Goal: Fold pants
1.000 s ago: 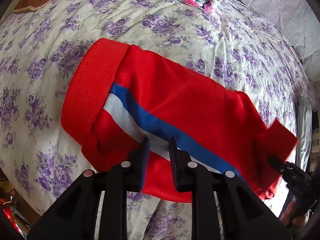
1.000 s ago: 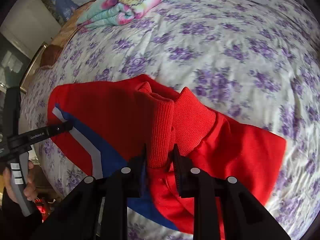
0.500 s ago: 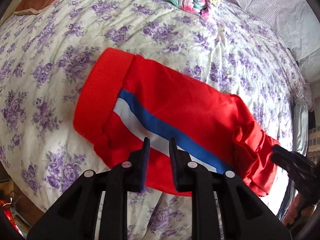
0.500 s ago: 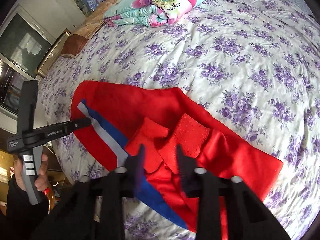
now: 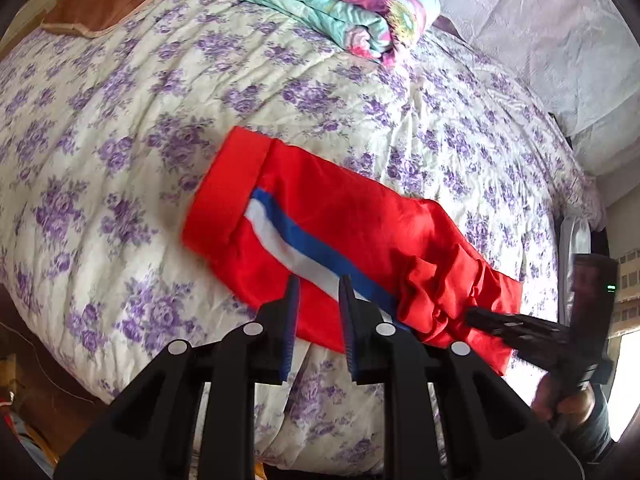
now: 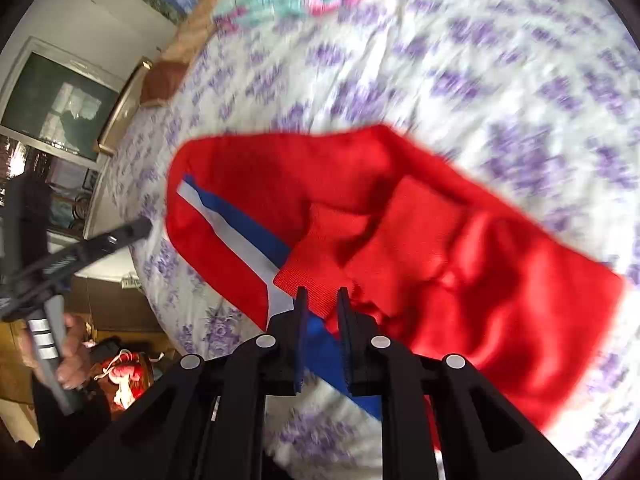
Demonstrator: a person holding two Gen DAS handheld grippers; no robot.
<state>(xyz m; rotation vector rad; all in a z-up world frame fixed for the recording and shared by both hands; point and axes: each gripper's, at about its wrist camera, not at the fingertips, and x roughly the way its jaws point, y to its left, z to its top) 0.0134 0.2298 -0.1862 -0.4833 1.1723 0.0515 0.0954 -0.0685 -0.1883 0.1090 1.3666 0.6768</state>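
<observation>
The red pants with a blue and white side stripe lie folded on the flowered bedspread, with a ribbed band at the left end and bunched cuffs at the right end. My left gripper is open and empty, raised above the pants' near edge. My right gripper is open and empty above the ribbed cuffs of the pants. The right wrist view is blurred. The right gripper also shows in the left wrist view, at the cuff end.
A folded floral blanket lies at the far side of the bed, with a brown pillow at the far left. The bed's near edge drops off below the grippers. A window and furniture stand to the left.
My right gripper has let go of the ribbed cuff, which now lies on the pants, and has pulled back. My left gripper has drawn back and up from the pants.
</observation>
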